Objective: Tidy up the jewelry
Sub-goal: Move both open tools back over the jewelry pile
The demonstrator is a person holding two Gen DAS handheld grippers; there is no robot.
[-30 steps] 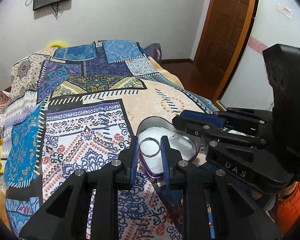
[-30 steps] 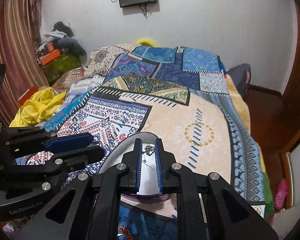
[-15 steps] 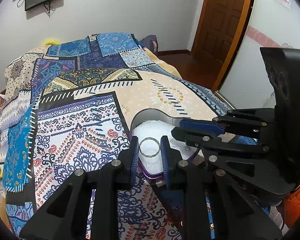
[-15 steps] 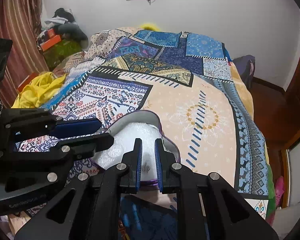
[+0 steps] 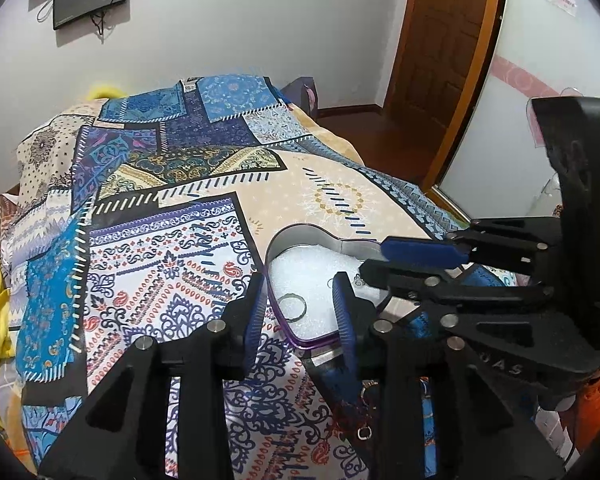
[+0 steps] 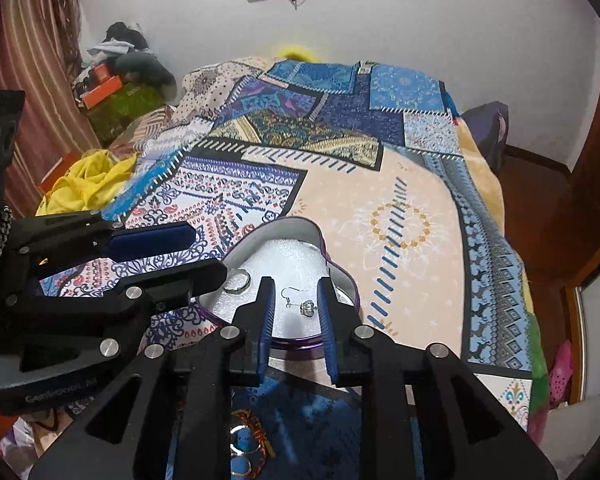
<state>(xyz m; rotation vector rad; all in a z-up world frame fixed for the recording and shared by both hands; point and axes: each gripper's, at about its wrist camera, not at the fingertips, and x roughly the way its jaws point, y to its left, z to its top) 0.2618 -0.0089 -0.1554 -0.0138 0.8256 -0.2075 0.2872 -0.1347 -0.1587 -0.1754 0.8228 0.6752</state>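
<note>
Both sets of jaws stand released over the heart-shaped box (image 6: 342,276) on the bed (image 6: 412,184); left gripper (image 5: 300,304) above the ring (image 5: 292,304), right gripper (image 6: 296,300) above the earring (image 6: 306,307); lift straight up, avoiding the rim

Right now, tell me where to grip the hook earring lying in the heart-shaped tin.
Probably pinch the crown-shaped charm of the hook earring from straight above. It lies flat on the white foam in the heart-shaped tin, and its wire hook looks too thin to hold. The right gripper already hangs open over it.
</note>
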